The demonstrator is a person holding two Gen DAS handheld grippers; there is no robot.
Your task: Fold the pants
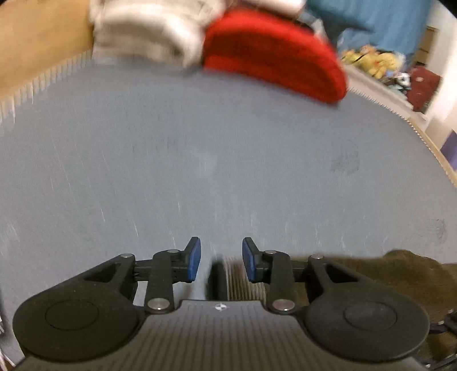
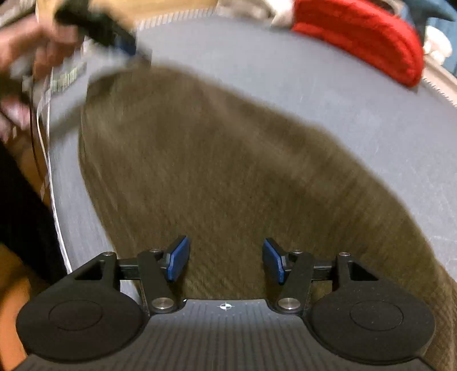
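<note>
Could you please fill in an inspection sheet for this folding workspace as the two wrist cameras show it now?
Surface: grey-blue mat with a toothed edge, over a wooden top.
Job's things: olive-brown ribbed pants lying spread on the mat, blurred.
Clutter: folded red knitted garment and a pale folded cloth at the far edge.
Grippers: left gripper open, nothing between its pads, beside the pants' edge; right gripper open above the pants, pads not pressing.
Cables: thin dark cord near the person's hand, blurred.
Surroundings: blue fabric and yellow soft items behind.
</note>
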